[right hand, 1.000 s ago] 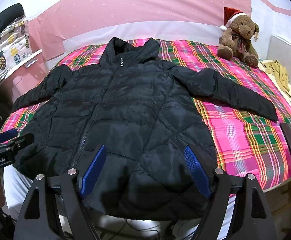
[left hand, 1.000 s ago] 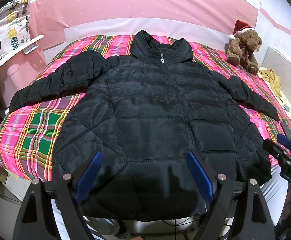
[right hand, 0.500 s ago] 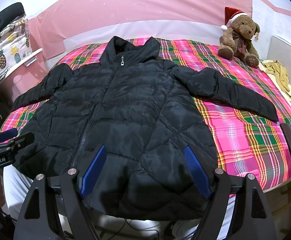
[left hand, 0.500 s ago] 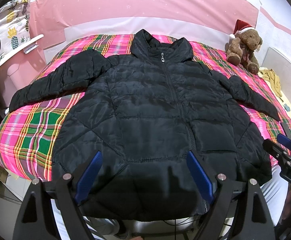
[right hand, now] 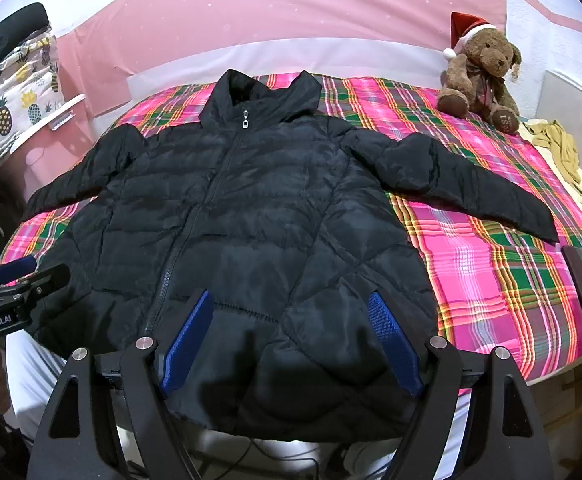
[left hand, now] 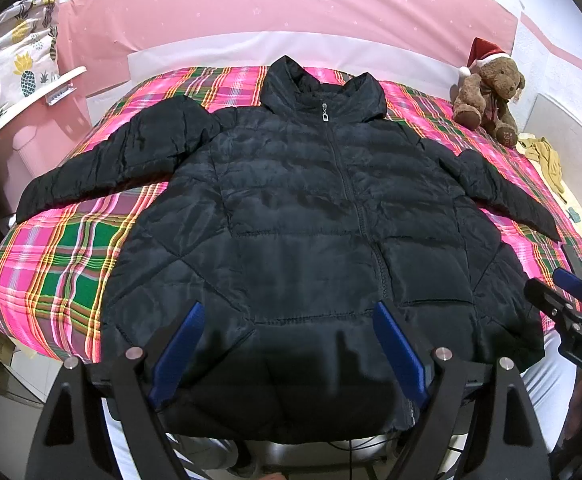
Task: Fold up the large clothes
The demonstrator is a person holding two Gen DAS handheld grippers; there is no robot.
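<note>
Two grippers hovered side by side over the hem of a black puffer jacket [left hand: 315,216], which lay flat and face up on the plaid bedspread [left hand: 63,264] with its zipper closed and its collar toward the pink wall [left hand: 291,4]. The left gripper [left hand: 287,344] had its blue pads [left hand: 177,344] spread wide apart above the jacket's lower edge, holding nothing. The right gripper [right hand: 289,340] was likewise spread, its blue pads [right hand: 395,344] clear of the fabric over the jacket's hem on the other side of the zipper. From the left wrist view, the right gripper's tips showed just beyond the jacket's hem corner; from the right wrist view, the left gripper's tips showed beside the opposite hem corner.

Both sleeves lay stretched out from the jacket's shoulders, angled down across the bedspread, each cuff well apart from the jacket's body. The hem hung slightly over the near edge of the bed.

A brown teddy bear [right hand: 479,76] in a red Santa hat sat beyond the jacket's outstretched sleeve, near the wall. A dark phone [right hand: 581,280] lay on the bedspread past that sleeve's cuff. A yellowish cloth [right hand: 559,148] was bunched just beside the bear. Pineapple-print fabric [left hand: 15,60] sat off the bed, beyond the jacket's other sleeve.
</note>
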